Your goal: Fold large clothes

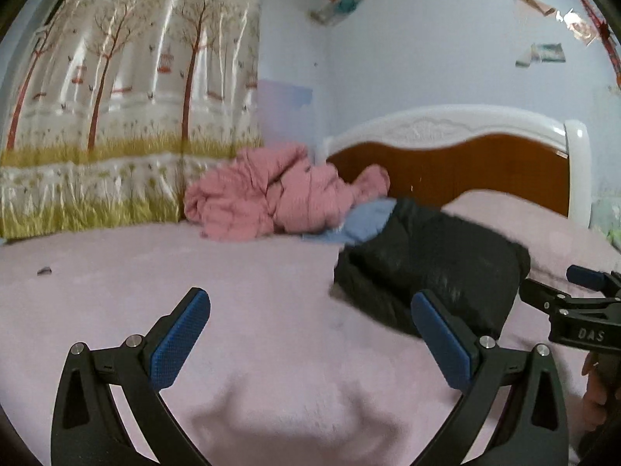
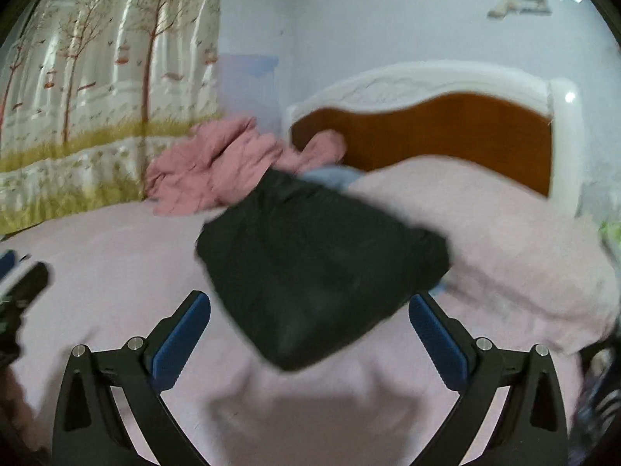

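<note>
A folded black garment [image 1: 431, 268] lies on the pink bed sheet [image 1: 194, 272], partly over a pale blue cloth [image 1: 365, 221]. My left gripper [image 1: 310, 306] is open over bare sheet, to the left of the garment, nothing between its blue pads. In the right wrist view the black garment [image 2: 318, 272] lies just ahead of my right gripper [image 2: 309, 306], which is open with its pads off the cloth. The right gripper [image 1: 582, 295] also shows at the right edge of the left wrist view, beside the garment.
A crumpled pink quilt [image 1: 271, 194] is heaped at the back against a tree-print curtain [image 1: 116, 97]. A white and brown headboard [image 1: 465, 155] closes the far right. A pink pillow [image 2: 485, 225] lies right of the garment. A small dark scrap [image 1: 44, 270] lies on the sheet.
</note>
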